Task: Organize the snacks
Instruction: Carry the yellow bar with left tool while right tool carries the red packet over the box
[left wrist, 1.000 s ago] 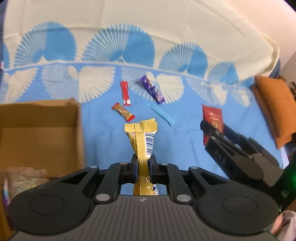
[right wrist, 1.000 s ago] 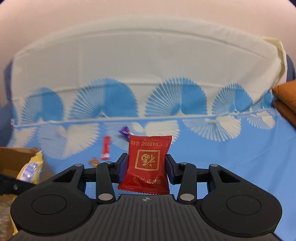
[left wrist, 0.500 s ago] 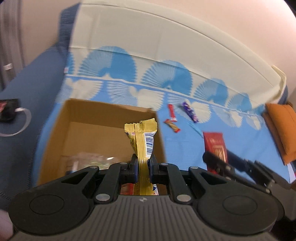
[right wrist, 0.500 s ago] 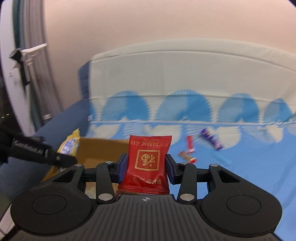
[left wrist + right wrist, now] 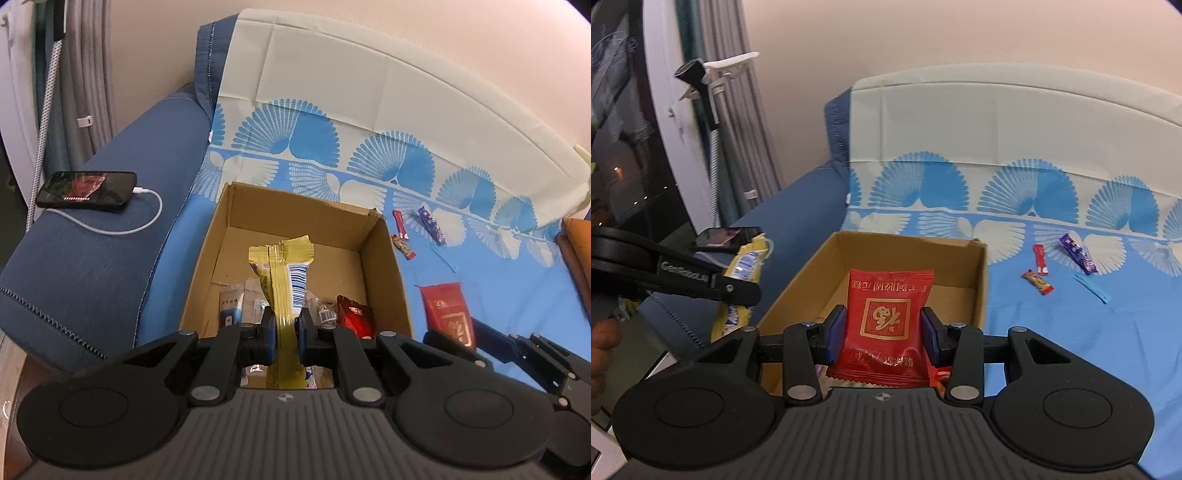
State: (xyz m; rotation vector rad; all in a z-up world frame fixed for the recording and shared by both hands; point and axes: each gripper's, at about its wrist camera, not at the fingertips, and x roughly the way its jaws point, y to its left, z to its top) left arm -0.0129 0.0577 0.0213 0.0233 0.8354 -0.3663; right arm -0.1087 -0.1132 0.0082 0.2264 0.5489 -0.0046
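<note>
My left claw [image 5: 284, 330] grips a yellow wrapper [image 5: 284, 280]; my right claw [image 5: 882, 334] clamps a red packet [image 5: 884, 321]; the cardboard box [image 5: 979, 280] sits at twelve o'clock.

light: soft, even indoor | edges: fisheye-bent | blur: slight at left

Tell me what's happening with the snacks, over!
Left gripper shut on yellow bar, right gripper shut on red pack. Both at the box. Four snacks left on the cloth. Nothing in the way.
</note>
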